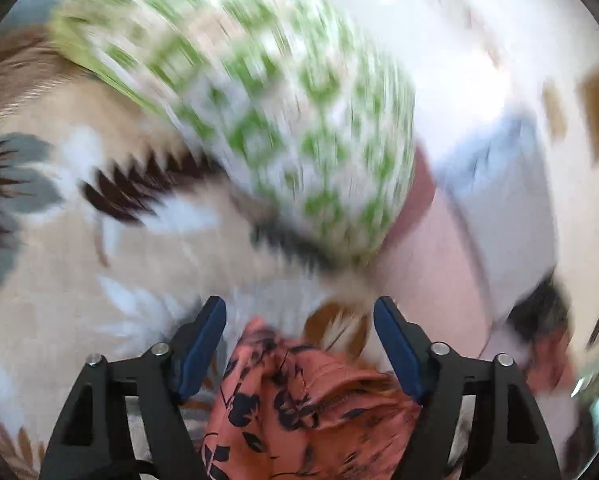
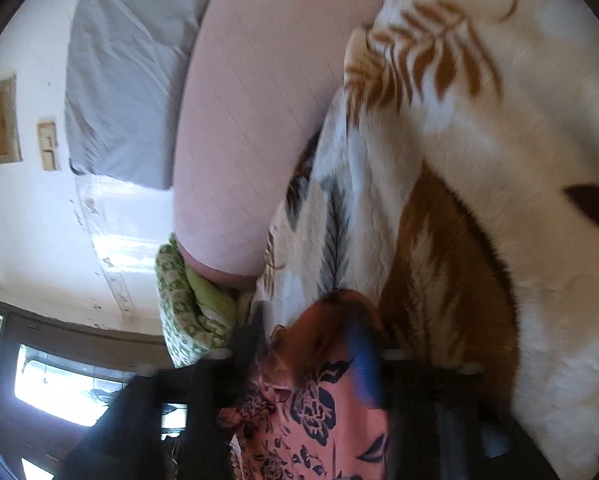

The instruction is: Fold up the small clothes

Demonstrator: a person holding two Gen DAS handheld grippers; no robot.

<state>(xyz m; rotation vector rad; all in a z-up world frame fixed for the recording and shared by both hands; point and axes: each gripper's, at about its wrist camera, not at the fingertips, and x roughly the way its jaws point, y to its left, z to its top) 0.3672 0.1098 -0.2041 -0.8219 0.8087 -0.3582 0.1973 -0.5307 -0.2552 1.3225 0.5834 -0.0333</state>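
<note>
On a bed spread with a cream blanket (image 1: 59,280) printed with brown, grey and white leaves, the left gripper (image 1: 299,344) hangs with its blue-padded jaws spread wide, a coral floral garment (image 1: 299,412) with dark blossoms bunched in the gap between them, not pinched by either pad; beyond it a green-and-white patterned cloth (image 1: 259,120) lies heaped on the blanket, smeared by motion blur, with a pale pink sheet (image 1: 431,272) to its right. In the right wrist view, the right gripper (image 2: 307,344) is heavily blurred; the same coral garment (image 2: 311,412) rises between its dark fingers, one blue pad (image 2: 363,364) showing against the fabric, but whether the jaws pinch it cannot be told; the green patterned cloth (image 2: 187,320) sits just beside the gripper at the edge of the pink sheet (image 2: 251,120), a grey pillow (image 2: 119,80) lies beyond against a white wall (image 2: 31,220), and the leaf-print blanket (image 2: 499,160) fills the right of the frame.
</note>
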